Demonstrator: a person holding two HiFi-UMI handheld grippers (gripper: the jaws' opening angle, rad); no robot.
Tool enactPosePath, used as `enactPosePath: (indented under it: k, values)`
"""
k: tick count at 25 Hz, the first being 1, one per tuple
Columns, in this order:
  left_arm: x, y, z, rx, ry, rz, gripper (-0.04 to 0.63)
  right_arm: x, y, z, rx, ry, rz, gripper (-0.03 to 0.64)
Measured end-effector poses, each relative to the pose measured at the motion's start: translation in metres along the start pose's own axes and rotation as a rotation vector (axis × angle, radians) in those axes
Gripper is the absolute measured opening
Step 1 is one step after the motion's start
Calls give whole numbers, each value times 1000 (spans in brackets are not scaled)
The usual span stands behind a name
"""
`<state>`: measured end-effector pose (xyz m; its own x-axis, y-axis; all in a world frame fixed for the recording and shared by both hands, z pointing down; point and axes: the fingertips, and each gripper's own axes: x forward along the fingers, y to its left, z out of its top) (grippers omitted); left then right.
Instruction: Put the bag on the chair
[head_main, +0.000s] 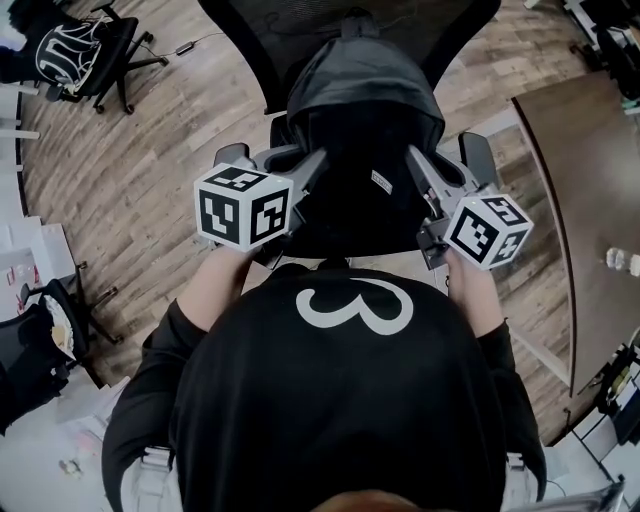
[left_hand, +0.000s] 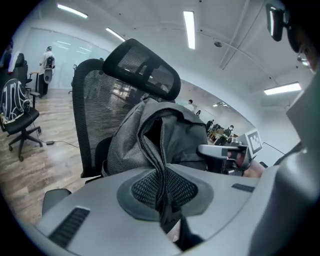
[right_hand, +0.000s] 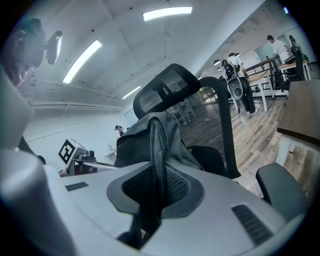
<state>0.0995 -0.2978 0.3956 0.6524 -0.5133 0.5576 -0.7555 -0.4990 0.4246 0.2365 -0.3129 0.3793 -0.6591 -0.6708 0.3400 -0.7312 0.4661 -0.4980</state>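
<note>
A dark grey backpack (head_main: 362, 130) hangs between my two grippers over the seat of a black mesh office chair (head_main: 250, 35). My left gripper (head_main: 312, 168) is shut on the bag's zippered edge (left_hand: 152, 150) on its left side. On the bag's right side my right gripper (head_main: 418, 165) is shut on a fold of its edge (right_hand: 159, 150). In the left gripper view the bag (left_hand: 172, 132) stands in front of the chair's backrest (left_hand: 95, 110) and headrest (left_hand: 142, 70). Whether the bag's bottom rests on the seat is hidden.
A second office chair (head_main: 95, 50) carrying a black-and-white backpack stands at the far left on the wooden floor. A brown table (head_main: 590, 190) runs along the right. The chair's armrest (right_hand: 280, 190) sticks out at the right. Several people stand far off (right_hand: 240, 80).
</note>
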Motion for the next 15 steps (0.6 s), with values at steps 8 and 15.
enactPosePath:
  k: [8, 15]
  values:
    - [20, 24, 5, -22, 11, 17, 44, 28, -20, -1, 10, 24, 7, 57]
    - [38, 41, 6, -40, 24, 18, 44, 49, -37, -3, 16, 32, 4, 57]
